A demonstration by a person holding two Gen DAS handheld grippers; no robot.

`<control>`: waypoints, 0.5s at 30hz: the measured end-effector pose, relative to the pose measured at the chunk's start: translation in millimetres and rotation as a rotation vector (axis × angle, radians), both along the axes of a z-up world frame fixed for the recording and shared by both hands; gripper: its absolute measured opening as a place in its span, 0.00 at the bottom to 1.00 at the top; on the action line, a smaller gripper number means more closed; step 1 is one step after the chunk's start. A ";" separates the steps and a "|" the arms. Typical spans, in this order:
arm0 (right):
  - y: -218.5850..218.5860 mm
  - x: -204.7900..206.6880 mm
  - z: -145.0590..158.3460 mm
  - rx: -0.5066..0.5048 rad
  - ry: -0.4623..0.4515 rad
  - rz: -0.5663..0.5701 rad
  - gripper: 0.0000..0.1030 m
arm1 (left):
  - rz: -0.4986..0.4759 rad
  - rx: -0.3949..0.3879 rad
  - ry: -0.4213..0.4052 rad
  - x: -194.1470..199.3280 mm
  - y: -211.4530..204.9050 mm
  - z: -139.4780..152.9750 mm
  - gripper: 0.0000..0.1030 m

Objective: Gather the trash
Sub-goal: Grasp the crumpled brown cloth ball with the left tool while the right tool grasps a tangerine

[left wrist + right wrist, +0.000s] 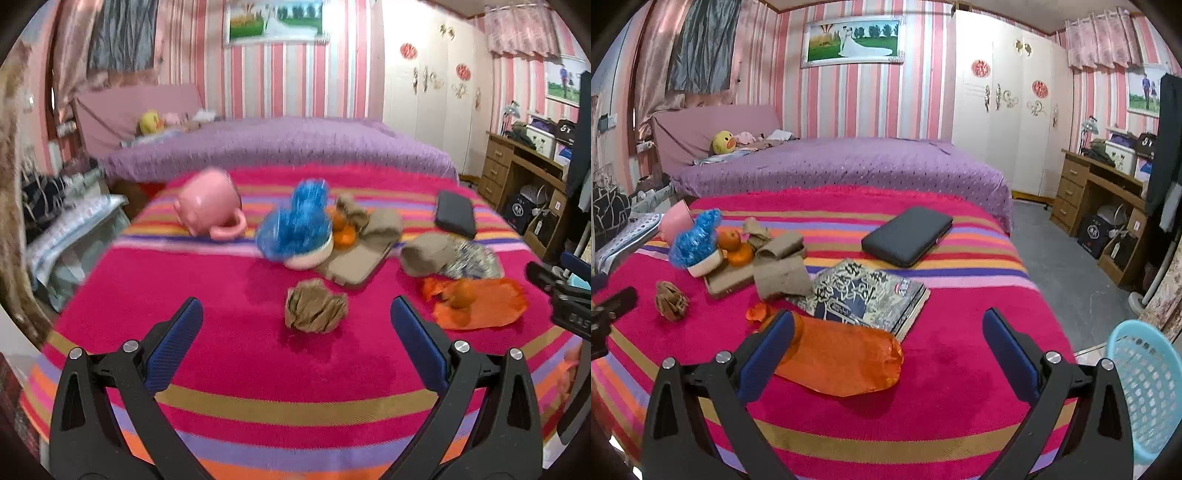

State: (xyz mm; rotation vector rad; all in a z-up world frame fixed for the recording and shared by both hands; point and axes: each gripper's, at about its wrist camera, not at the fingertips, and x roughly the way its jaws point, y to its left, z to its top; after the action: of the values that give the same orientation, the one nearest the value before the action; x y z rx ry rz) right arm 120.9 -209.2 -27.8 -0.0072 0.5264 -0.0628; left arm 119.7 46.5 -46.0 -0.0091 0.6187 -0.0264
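Note:
A crumpled brown paper ball (316, 311) (671, 300) lies on the striped pink bedspread (240, 350), just ahead of my left gripper (296, 315), which is open and holds nothing. An orange plastic bag (839, 354) (476, 302) lies flat in front of my right gripper (888, 328), also open and empty, its left finger over the bag's near end. Beyond it rests a printed magazine (866, 295) (474, 258). A blue plastic wrapper (297, 225) (695, 238) sits on a small white tub.
A pink mug (210, 203) lies on its side at the back left. Oranges (733, 245), brown cloths (779, 266) and a cardboard piece are mid-bed, with a black case (907, 235) further back. A light blue mesh basket (1148, 387) stands at the right.

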 end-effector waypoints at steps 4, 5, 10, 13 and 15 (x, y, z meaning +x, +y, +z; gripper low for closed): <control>-6.9 12.3 -13.0 0.026 0.075 -0.006 0.96 | -0.011 0.018 0.059 18.4 -5.1 -16.1 0.95; -8.4 13.9 -13.4 0.025 0.082 -0.011 0.96 | -0.007 0.037 0.059 20.9 -7.5 -17.1 0.95; -5.3 18.3 -17.6 -0.001 0.090 -0.014 0.96 | -0.023 0.047 0.086 33.8 -12.5 -22.0 0.95; 0.7 17.4 -17.6 -0.031 0.088 0.001 0.96 | -0.009 0.036 0.117 39.3 -9.0 -24.8 0.95; 4.7 14.5 -16.0 -0.044 0.076 0.017 0.96 | -0.029 0.008 0.124 39.3 -6.7 -24.7 0.81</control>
State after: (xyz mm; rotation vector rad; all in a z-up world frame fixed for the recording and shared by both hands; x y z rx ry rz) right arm 135.4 -204.5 -43.8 -0.0569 0.6010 -0.0571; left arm 159.0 39.8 -70.6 0.0058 0.7432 -0.0523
